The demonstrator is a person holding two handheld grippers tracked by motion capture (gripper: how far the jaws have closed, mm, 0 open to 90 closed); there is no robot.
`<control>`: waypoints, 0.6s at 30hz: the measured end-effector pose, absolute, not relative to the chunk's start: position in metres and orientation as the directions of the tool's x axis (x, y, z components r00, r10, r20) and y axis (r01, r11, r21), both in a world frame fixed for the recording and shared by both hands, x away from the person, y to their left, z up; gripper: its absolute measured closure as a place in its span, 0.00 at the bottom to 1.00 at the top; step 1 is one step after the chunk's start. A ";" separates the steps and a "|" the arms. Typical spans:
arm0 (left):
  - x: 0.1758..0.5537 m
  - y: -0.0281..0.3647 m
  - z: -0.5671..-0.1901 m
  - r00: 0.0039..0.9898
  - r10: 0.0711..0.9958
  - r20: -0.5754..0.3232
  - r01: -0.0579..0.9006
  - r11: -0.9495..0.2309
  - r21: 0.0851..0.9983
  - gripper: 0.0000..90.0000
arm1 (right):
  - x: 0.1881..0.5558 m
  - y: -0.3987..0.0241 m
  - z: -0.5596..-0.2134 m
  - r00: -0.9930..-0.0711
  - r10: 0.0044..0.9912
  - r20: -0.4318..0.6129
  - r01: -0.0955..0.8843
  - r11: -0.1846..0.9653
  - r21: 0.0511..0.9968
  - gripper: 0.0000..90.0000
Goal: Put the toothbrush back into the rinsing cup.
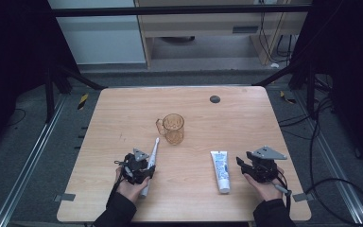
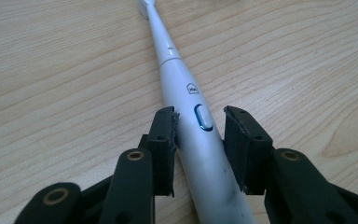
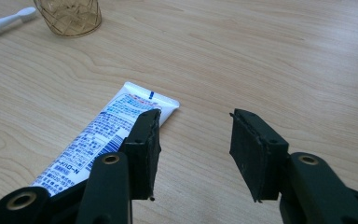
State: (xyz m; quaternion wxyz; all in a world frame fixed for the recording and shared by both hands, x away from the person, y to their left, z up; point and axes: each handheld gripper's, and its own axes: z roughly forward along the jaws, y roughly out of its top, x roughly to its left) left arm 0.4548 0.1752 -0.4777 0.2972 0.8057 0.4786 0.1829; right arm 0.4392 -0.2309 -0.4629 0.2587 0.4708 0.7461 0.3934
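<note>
A white electric toothbrush [image 1: 153,153] [image 2: 186,88] lies on the wooden table [image 1: 227,127], its head pointing toward an amber see-through cup [image 1: 173,127] [image 3: 70,16]. My left gripper [image 1: 144,166] [image 2: 199,126] straddles its handle near the button. One pad touches the handle and a thin gap shows at the other. A white and blue toothpaste tube [image 1: 220,170] [image 3: 102,135] lies flat at the right. My right gripper [image 1: 246,164] [image 3: 196,140] stands open just right of the tube, with bare table between its jaws. The brush head [image 3: 9,21] also appears in the right gripper view.
A small dark round disc [image 1: 214,99] sits near the table's far edge. Black frame rails, cables and a pale cabinet stand beyond and beside the table. Both of the person's hands rest near the front edge.
</note>
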 end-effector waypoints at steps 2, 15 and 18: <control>0.455 0.176 -0.478 0.475 0.880 0.010 0.662 -0.365 0.655 0.71 | 0.439 -0.231 -0.463 -0.423 0.906 -0.015 0.499 0.247 0.831 0.58; 0.453 0.181 -0.477 0.480 0.877 0.011 0.666 -0.372 0.647 0.72 | 0.439 -0.231 -0.463 -0.424 0.906 -0.013 0.501 0.246 0.830 0.59; 0.453 0.182 -0.478 0.484 0.875 0.010 0.666 -0.376 0.644 0.72 | 0.439 -0.231 -0.463 -0.425 0.905 -0.013 0.502 0.247 0.829 0.59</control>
